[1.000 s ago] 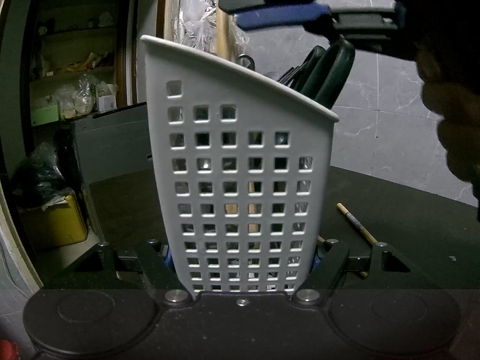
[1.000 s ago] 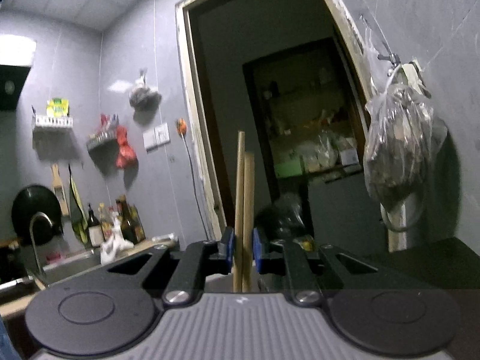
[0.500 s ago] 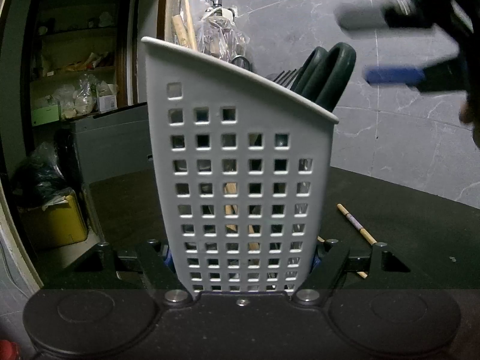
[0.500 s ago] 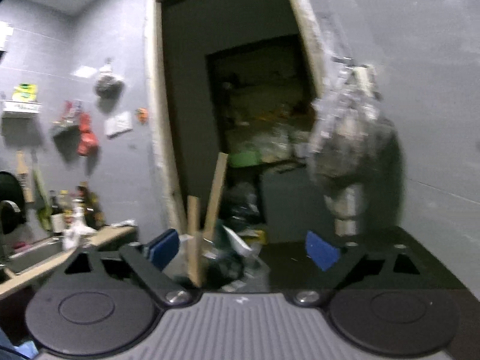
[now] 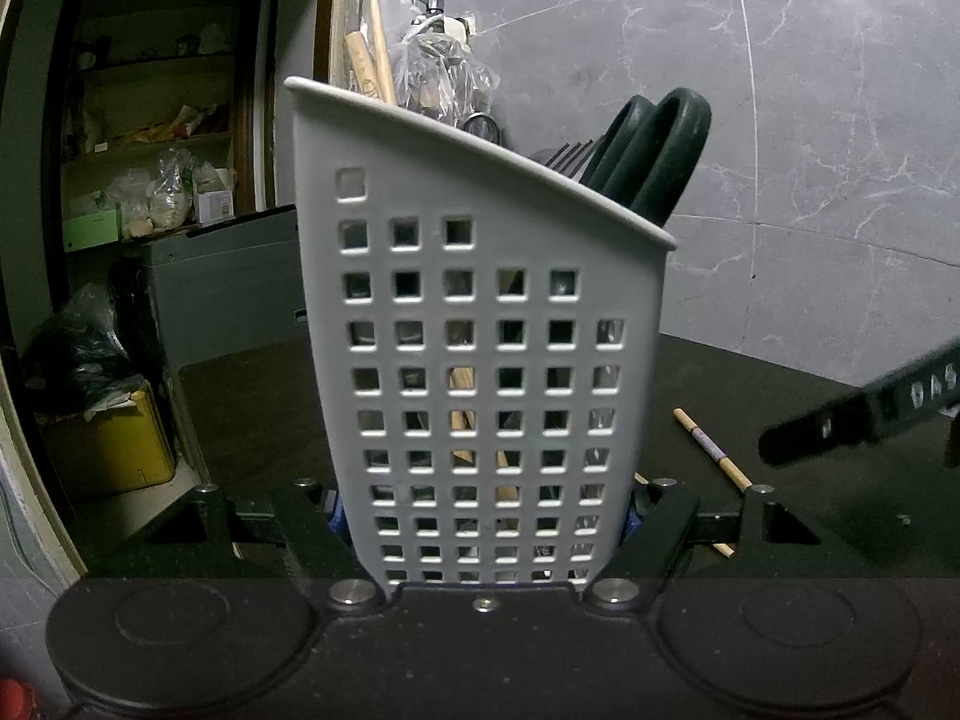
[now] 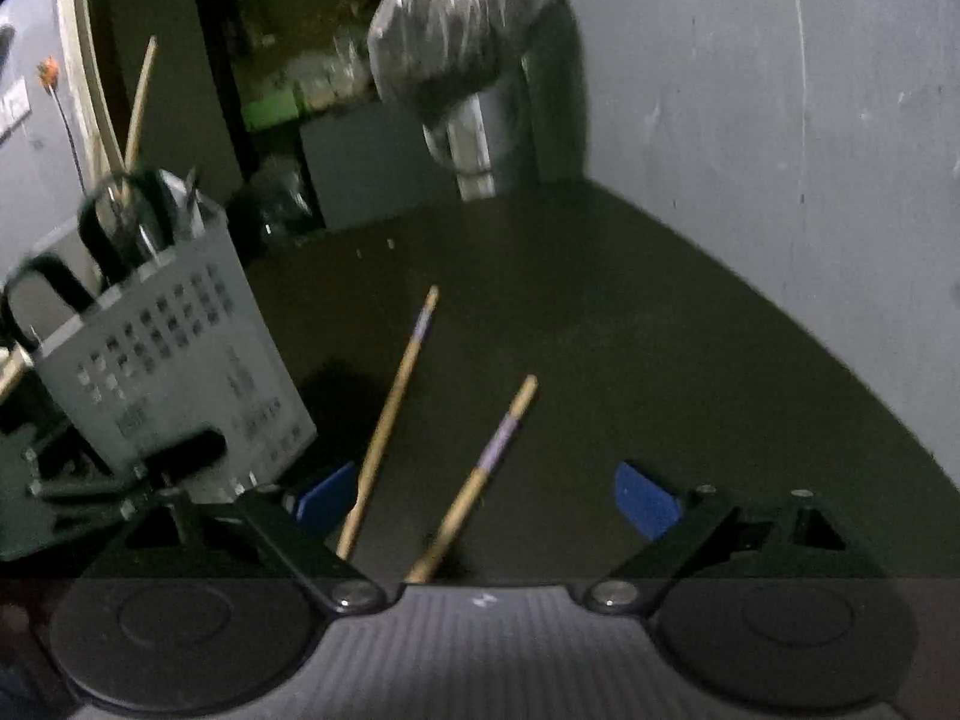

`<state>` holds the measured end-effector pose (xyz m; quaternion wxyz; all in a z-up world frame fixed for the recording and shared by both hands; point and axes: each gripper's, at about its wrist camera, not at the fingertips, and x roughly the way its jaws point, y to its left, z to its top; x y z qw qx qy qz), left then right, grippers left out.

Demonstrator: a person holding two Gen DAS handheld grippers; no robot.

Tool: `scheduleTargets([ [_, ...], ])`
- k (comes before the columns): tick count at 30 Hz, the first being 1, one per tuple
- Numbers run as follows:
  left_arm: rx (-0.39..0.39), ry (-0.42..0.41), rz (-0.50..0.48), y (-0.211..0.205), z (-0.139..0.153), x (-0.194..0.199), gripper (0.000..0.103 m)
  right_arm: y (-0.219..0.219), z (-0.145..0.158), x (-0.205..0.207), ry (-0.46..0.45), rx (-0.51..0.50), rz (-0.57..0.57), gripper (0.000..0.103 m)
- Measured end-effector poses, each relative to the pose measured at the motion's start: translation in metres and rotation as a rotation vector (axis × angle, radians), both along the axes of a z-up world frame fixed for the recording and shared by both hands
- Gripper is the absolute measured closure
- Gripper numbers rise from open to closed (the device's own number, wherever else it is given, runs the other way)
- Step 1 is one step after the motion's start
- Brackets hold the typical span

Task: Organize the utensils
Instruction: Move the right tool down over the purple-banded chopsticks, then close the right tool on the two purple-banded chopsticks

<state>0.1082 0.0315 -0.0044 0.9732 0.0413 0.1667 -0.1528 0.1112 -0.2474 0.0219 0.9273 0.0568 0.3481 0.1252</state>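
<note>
- While the left gripper (image 5: pixel 483 516) stands clamped on the white caddy (image 5: pixel 480 360), the right gripper (image 6: pixel 486 498) hangs with jaws wide apart, having just been opening, nothing pressed between them.
- 2 chopsticks (image 6: pixel 474 480) lie on the dark table (image 6: pixel 600 330) directly ahead of the right gripper, long axes running away from it, tilted right.
- Judgement: the right hand is nearer; both sticks sit inside its span.
- Farther left, the caddy holds scissors (image 5: pixel 654 156).

close wrist views, shared caddy (image 5: pixel 480 360), table (image 6: pixel 600 330)
</note>
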Motion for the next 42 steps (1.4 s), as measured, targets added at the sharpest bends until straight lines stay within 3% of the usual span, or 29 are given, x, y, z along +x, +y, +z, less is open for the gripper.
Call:
scheduleTargets([
  [5,0.0,0.0,0.0,0.0,0.0,0.0,0.027,0.002,-0.014,-0.001,0.05,-0.035,-0.008,0.008],
  [7,0.0,0.0,0.0,0.0,0.0,0.0,0.027,0.008,-0.015,0.005,0.065,-0.046,-0.002,0.013],
  [10,0.0,0.0,0.0,0.0,0.0,0.0,0.027,0.019,-0.016,0.009,0.055,-0.096,0.014,0.032],
  [12,0.0,0.0,0.0,0.0,0.0,0.0,0.027,0.023,-0.015,0.011,0.047,-0.125,0.01,0.06],
  [15,0.0,0.0,0.0,0.0,0.0,0.0,0.027,0.024,-0.015,0.021,0.051,-0.125,0.004,0.091],
  [18,0.0,-0.001,-0.001,0.0,0.0,0.0,0.027,0.025,-0.015,0.034,0.053,-0.116,-0.006,0.095],
  [35,0.001,-0.001,0.0,0.001,0.0,0.0,0.027,0.049,-0.015,0.154,0.108,0.066,-0.018,0.094],
  [37,0.001,-0.002,-0.001,0.001,0.001,-0.001,0.027,0.052,-0.014,0.158,0.115,0.088,-0.015,0.085],
  [39,0.0,-0.001,0.0,0.001,0.001,-0.001,0.027,0.057,-0.013,0.158,0.115,0.1,0.0,0.064],
  [42,0.0,-0.001,-0.001,0.001,0.001,-0.001,0.027,0.066,-0.014,0.157,0.102,0.07,0.025,0.049],
])
